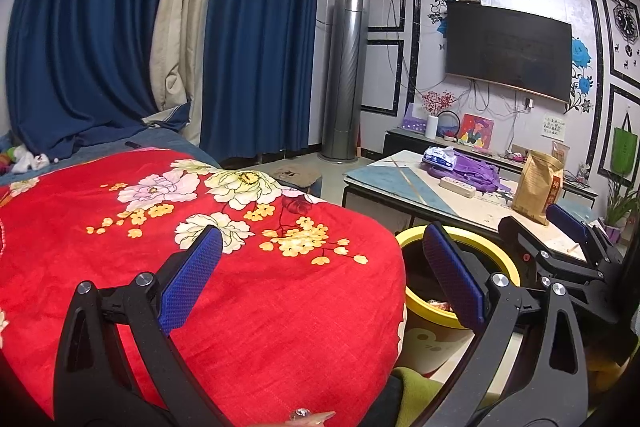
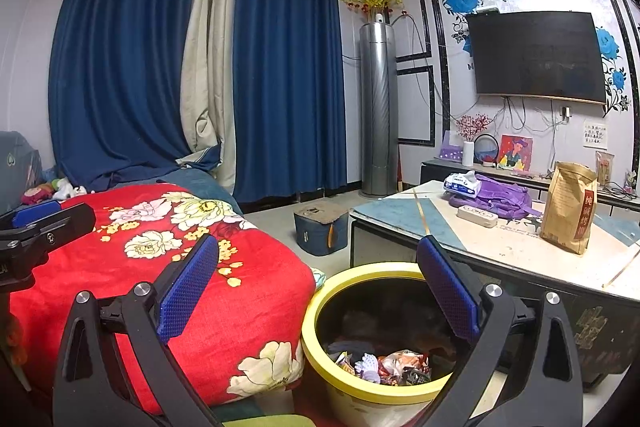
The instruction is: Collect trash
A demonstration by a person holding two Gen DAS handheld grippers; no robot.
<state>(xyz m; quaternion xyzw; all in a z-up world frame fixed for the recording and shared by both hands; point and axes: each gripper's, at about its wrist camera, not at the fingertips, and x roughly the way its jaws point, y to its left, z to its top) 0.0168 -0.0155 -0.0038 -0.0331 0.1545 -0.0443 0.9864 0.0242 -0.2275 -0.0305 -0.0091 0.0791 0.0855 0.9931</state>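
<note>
right wrist view shows the right claw (image 2: pixel 320 291) spread apart and empty above the yellow-rimmed bin (image 2: pixel 320 371), where crumpled wrappers (image 2: pixel 384 365) already lie, between the red floral blanket (image 2: pixel 168 267) and the desk (image 2: pixel 472 247). the left claw (image 1: pixel 320 275) is also apart, holding nothing. with both claws near together, they could knock each other or tip the bin.

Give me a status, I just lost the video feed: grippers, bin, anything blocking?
Left gripper open, empty. Right gripper open, empty, above the yellow bin. Wrappers already inside. Nothing blocking the bin mouth.
</note>
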